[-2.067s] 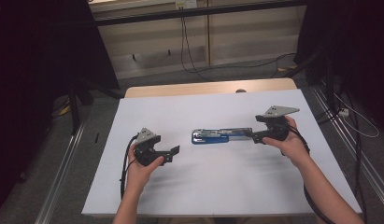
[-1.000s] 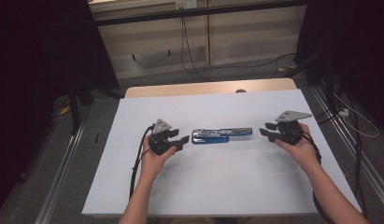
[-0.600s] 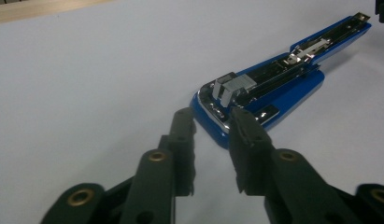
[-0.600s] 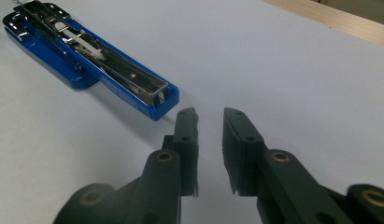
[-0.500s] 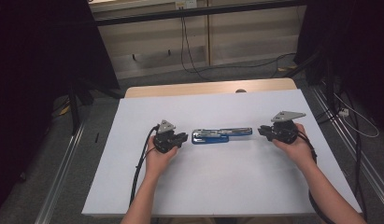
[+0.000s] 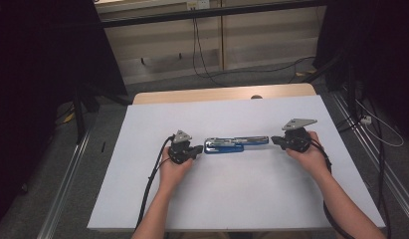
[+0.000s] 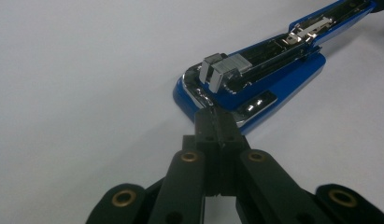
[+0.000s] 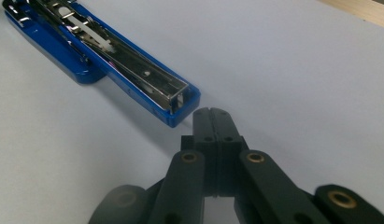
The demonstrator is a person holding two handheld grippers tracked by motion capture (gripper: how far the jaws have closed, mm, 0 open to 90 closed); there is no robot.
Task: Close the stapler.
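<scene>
A blue stapler [image 6: 235, 144] lies flipped open in a line on the white table top, its metal staple channel facing up. My left gripper [image 6: 198, 149] is shut with nothing in it, its tips at the stapler's base end [image 7: 236, 93]. At the other end, my right gripper [image 6: 274, 140] is shut too and holds nothing, its tips just short of the stapler's blue tip [image 8: 173, 105]. In the left gripper view the closed jaws point at the chrome front of the stapler. A small gap of table separates the right jaws from the tip in the right gripper view.
The white table sheet [image 6: 242, 199] has a wooden edge [image 6: 222, 93] at the back. Black cables trail from each gripper along the forearms. Metal rails and floor cables [image 6: 371, 124] lie beside the table.
My left gripper has moved right, up to the stapler's base end. My right gripper drew back from the stapler to the right, then crept in toward its tip again.
</scene>
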